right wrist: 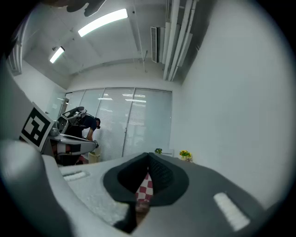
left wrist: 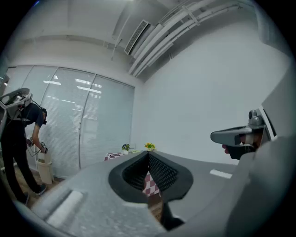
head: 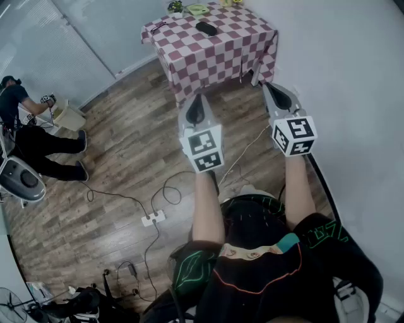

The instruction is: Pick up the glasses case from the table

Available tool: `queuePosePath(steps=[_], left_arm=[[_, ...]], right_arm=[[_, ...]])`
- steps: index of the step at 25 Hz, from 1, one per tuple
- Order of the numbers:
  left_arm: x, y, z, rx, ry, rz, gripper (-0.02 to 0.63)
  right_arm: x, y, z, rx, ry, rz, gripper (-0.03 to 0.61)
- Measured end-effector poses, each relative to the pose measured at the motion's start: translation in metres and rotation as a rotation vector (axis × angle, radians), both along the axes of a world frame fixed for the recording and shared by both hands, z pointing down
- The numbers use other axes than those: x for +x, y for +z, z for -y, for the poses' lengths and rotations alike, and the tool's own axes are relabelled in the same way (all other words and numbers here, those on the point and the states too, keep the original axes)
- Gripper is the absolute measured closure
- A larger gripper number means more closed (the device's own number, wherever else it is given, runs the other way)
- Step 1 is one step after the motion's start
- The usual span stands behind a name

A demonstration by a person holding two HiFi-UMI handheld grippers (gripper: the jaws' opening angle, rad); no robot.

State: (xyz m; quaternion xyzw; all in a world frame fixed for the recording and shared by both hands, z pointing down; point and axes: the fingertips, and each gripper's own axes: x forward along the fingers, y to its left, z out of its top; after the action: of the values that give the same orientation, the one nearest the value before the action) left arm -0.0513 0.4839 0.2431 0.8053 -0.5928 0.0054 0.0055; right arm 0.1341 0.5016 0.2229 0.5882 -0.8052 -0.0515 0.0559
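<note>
A dark glasses case (head: 206, 28) lies on a small table with a red-and-white checked cloth (head: 214, 50) at the far end of the room. Both grippers are held level, well short of the table and pointing toward it. My left gripper (head: 195, 101) is shut, its jaws meeting at the tip with nothing between them (left wrist: 148, 155). My right gripper (head: 273, 88) is also shut and empty (right wrist: 148, 157). Through each jaw gap only a strip of the checked cloth shows.
A small potted plant (head: 175, 7) and a green dish (head: 197, 9) stand at the table's back. A white wall (head: 353, 57) runs along the right. Cables and a power strip (head: 153, 218) lie on the wood floor. Another person (head: 25, 126) works at far left.
</note>
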Motion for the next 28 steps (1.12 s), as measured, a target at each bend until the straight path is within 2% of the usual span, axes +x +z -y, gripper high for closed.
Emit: queuePosePath(steps=[6, 17, 22, 28], left_arm=[[-0.008, 0.000, 0.009, 0.002, 0.003, -0.016, 0.604], [-0.018, 0.018, 0.029, -0.022, -0.011, -0.056, 0.604], [-0.036, 0.015, 0.057, -0.001, -0.085, -0.111, 0.604], [-0.028, 0.022, 0.115, -0.018, -0.087, -0.064, 0.604]], right_arm=[[0.000, -0.001, 0.008, -0.014, 0.015, 0.055, 0.574], [0.008, 0.011, 0.028, -0.061, 0.034, 0.048, 0.575], [0.010, 0.010, 0.059, -0.064, 0.004, 0.052, 0.574], [0.019, 0.028, 0.127, -0.092, 0.003, 0.102, 0.575]])
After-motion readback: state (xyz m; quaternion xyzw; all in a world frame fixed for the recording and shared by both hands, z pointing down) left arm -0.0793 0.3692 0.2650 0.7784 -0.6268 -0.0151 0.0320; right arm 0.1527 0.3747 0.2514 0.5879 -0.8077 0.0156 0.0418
